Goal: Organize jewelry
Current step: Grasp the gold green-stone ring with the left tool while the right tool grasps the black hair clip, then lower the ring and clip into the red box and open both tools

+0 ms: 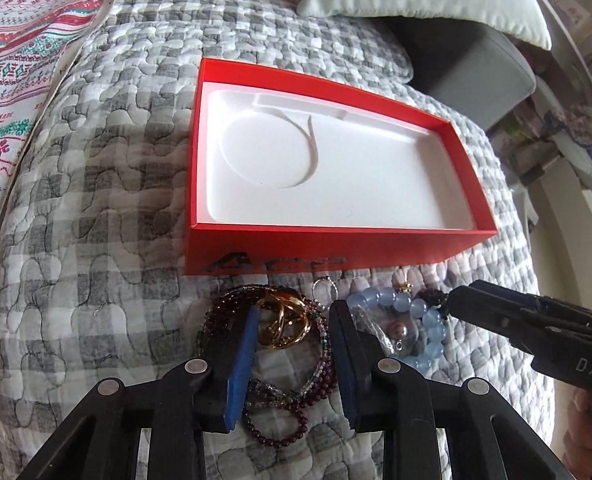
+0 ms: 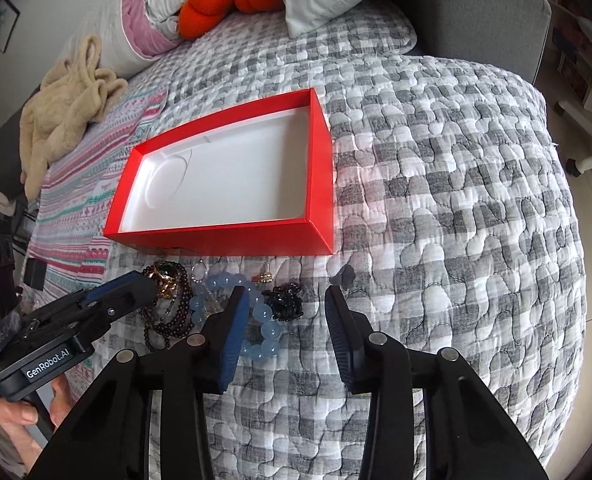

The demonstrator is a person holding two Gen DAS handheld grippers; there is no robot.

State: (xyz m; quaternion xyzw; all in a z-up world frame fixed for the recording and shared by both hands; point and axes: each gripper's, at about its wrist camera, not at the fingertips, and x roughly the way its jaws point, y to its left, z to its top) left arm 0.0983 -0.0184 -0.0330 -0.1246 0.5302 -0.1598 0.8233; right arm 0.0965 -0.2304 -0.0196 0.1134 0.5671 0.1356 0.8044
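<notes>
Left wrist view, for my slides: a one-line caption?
Left gripper open above gold rings, empty red box beyond.

Brightness: even, soft daylight in both wrist views.
Glare: the red box's (image 1: pixel 323 240) white lining is nearly washed out.
Shadows: faint and soft-edged beside the box on the quilt (image 2: pixel 455 200).
Distortion: strong fisheye curve; the quilt bulges, and the right wrist view has dark corners.
Focus: centre fairly sharp; edges and the near gripper fingers (image 1: pixel 242 360) are soft.
</notes>
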